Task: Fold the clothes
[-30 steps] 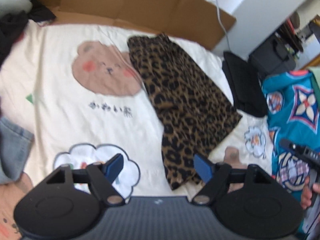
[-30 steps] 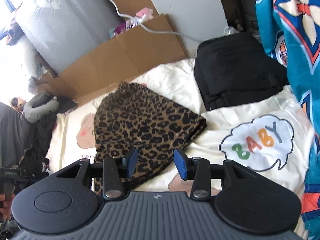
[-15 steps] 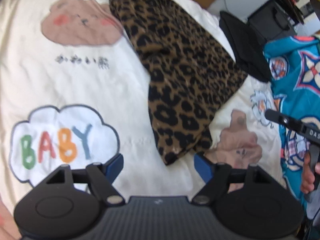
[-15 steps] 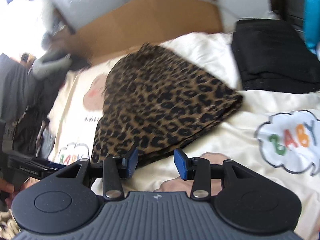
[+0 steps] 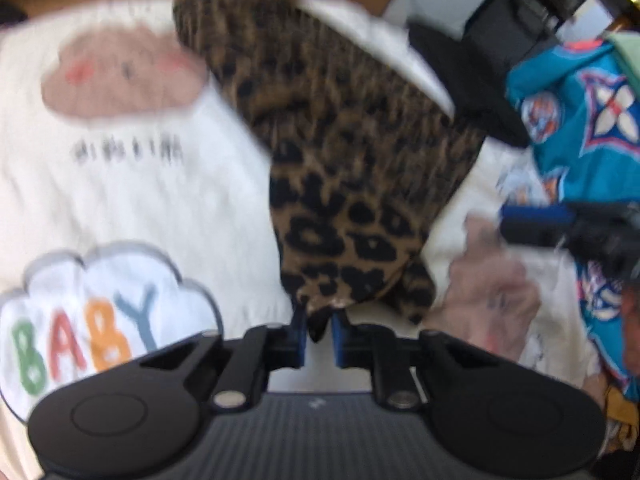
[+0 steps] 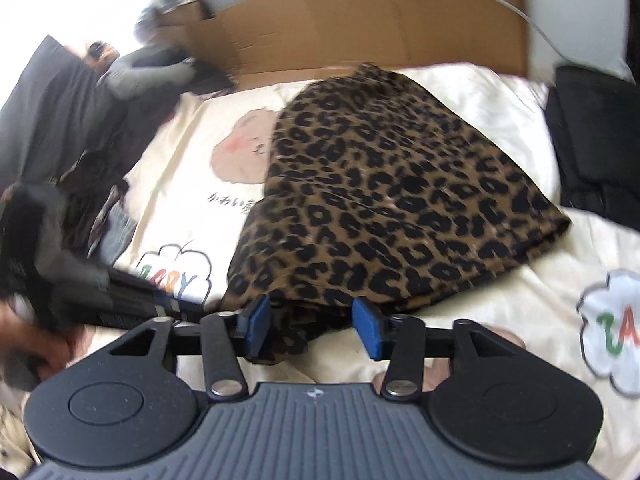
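The leopard-print garment (image 6: 392, 200) lies on the bed, on a cream cover (image 6: 480, 88) printed with a bear and "BABY" clouds, already doubled over so that its near edge points toward both hands, which looks like the reason both grippers meet it there: a corner each, ready to carry that end over for another fold. The left gripper (image 5: 319, 338) has its fingers closing on the garment's near corner, the blue pads almost together with a tuck of cloth pinched between them. The right gripper (image 6: 310, 326) has its fingers apart and opening, straddling the near hem; cloth lies between them, but the pads do not seem to press it. The left view is badly blurred, so how much cloth is caught is hard to judge. The garment's underside and lower layers are hidden, and the black pile (image 6: 596, 140) at the right is cut off by the frame.
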{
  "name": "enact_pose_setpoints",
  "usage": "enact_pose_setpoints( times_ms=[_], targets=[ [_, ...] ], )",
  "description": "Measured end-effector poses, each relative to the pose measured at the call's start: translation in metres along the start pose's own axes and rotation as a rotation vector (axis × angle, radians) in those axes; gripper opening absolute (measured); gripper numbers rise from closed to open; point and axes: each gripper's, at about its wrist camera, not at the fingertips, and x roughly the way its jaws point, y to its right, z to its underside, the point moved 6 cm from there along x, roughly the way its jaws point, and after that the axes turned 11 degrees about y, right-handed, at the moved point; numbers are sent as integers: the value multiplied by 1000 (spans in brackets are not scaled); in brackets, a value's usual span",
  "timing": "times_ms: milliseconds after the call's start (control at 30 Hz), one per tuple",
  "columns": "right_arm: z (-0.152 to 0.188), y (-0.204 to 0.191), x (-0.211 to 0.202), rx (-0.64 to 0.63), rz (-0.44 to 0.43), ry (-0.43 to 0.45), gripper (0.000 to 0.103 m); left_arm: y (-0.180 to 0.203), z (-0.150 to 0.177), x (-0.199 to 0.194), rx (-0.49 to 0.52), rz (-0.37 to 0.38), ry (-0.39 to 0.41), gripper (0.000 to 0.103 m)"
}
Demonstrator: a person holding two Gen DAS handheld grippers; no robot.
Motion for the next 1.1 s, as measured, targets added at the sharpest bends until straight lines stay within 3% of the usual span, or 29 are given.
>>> enact_pose_setpoints(
  times_ms=[233,567,667,733,767,833,867,900,1000,1100],
  targets=[
    [4,-29,11,-128,-49,31,71,6,-25,-27,-75,93,107,6],
    [-18,-31,43,-270,-33,64,69,41,-56,-21,-58,236,140,6],
    [-23,-23,46,-235,-44,61,38,45,-55,-19,-41,237,133,7],
    [-24,-18,48,-208,-39,61,5,42,-50,-16,-60,237,122,8],
    [-25,-16,48,-192,-38,66,5,41,-47,-15,-70,238,115,10],
    [-26,-10,47,-162,-35,75,3,38,-40,-16,-64,214,114,31],
    [-26,-7,47,-146,-30,75,2,36,-35,-16,-52,205,112,53],
    [-26,-4,47,-129,-25,75,2,34,-30,-16,-40,200,110,63],
    [-27,3,48,-101,-17,76,2,23,-15,-10,-30,162,77,64],
    [-27,5,49,-89,-19,78,2,8,-10,-1,-85,130,77,64]
  ],
)
